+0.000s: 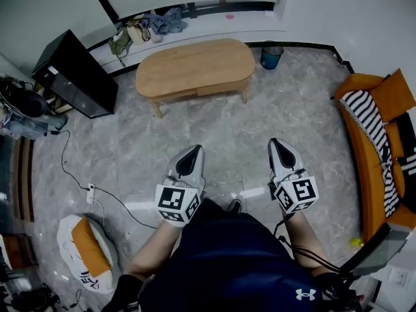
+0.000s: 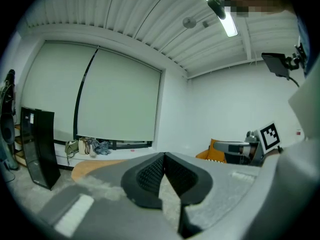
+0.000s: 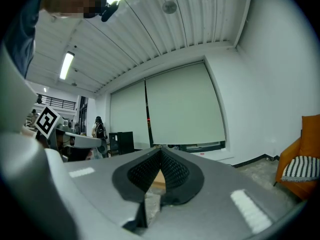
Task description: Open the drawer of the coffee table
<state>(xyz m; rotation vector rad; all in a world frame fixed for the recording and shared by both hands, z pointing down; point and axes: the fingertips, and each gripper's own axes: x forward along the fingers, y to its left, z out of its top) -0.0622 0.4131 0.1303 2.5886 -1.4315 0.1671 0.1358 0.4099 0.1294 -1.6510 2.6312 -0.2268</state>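
Two grippers low in the head view, left gripper point(image 1: 192, 151) and right gripper point(image 1: 277, 145), side by side and pointing up the frame. Jaws of each pressed together, pinching nothing. Well ahead across the floor point(image 1: 214, 142), coffee table point(image 1: 195, 67): oval wooden top, long axis running across the view from left to right. Drawer point(image 1: 218, 88) set in the near long side, facing the grippers, flush with the apron, so judged not yet opened. Well apart from both tools. Left one lined up nearer the table's middle, right one nearer its right end, with a blue bin point(image 1: 272, 55) just past that end.

Left gripper view next: left gripper point(image 2: 163, 156) with dark pads meeting at the tip, no gap, nothing caught. Beyond and left of the tip, a strip of the coffee table point(image 2: 90, 168), low before the window wall. Off to the right, the right gripper point(image 2: 237, 148) alongside.

Right gripper view last: right gripper point(image 3: 160, 153) likewise closed tight and empty. Sliver of the coffee table point(image 3: 157, 180) showing through under the tip, almost dead ahead. Left gripper point(image 3: 75, 140) at the left side.

Judged an approach only: straight forward first, then a pull back toward the body, square to the long axis. Handle too small to make out.
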